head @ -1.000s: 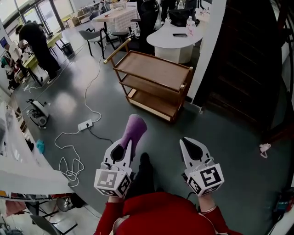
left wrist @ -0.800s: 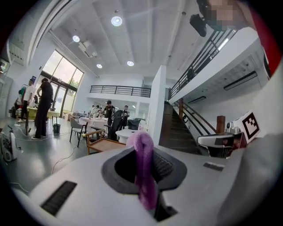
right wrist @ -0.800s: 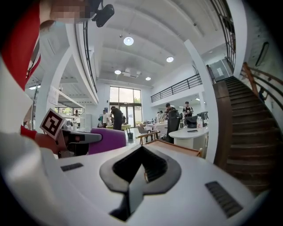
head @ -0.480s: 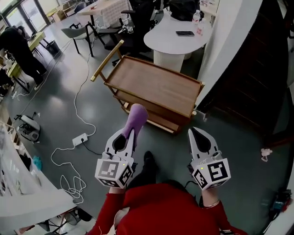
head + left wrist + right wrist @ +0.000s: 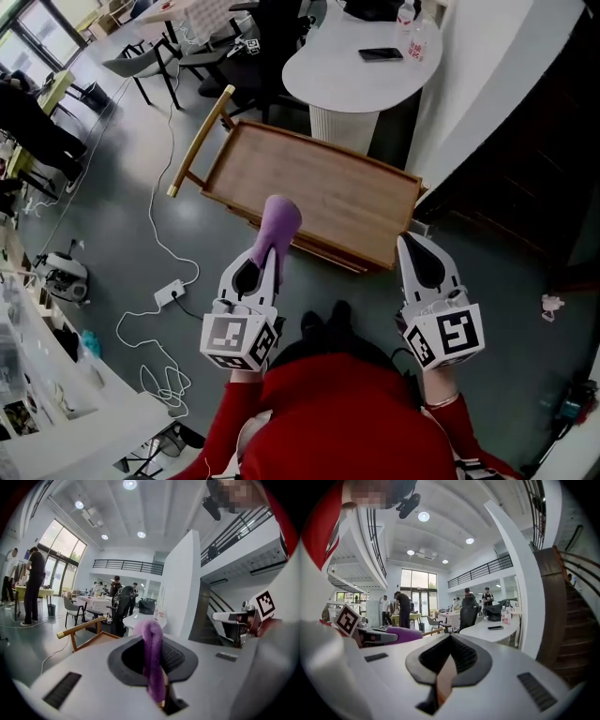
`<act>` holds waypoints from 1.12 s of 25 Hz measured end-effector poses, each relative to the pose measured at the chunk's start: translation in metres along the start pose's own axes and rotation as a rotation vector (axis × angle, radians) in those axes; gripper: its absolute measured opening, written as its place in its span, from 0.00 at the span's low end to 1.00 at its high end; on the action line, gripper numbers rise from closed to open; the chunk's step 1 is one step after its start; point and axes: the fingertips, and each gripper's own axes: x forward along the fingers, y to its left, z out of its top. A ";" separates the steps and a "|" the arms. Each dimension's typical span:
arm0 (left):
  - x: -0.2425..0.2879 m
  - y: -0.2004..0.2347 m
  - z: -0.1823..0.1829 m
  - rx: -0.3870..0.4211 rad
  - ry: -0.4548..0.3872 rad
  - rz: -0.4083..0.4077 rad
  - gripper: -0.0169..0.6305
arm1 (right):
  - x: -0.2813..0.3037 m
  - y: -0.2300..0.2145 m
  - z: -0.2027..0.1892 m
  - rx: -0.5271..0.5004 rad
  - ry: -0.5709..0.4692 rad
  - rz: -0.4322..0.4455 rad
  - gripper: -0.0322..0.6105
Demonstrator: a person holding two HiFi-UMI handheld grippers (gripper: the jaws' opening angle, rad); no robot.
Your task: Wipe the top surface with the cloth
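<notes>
A wooden trolley (image 5: pixel 309 192) with a flat top shelf and a long handle at its left stands on the grey floor just ahead of me. A purple cloth (image 5: pixel 277 225) sticks up from my left gripper (image 5: pixel 265 251), which is shut on it and held over the trolley's near edge. In the left gripper view the cloth (image 5: pixel 152 660) runs down between the jaws. My right gripper (image 5: pixel 416 251) is shut with nothing in it, held near the trolley's right corner. The right gripper view shows the jaws (image 5: pixel 449 667) closed together.
A white rounded table (image 5: pixel 361 70) with a phone and bottles stands behind the trolley, next to a white pillar (image 5: pixel 487 84). A dark staircase (image 5: pixel 553 141) rises at the right. A white cable and power strip (image 5: pixel 171 295) lie on the floor at the left. Chairs and people are farther back.
I have come closer to the trolley, which now lies right ahead of both grippers. The left gripper still holds the purple cloth; both grippers keep the same pose.
</notes>
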 end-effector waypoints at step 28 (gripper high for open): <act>0.205 0.136 -0.181 0.344 0.688 0.007 0.10 | 0.108 -0.070 -0.018 0.077 0.127 -0.144 0.06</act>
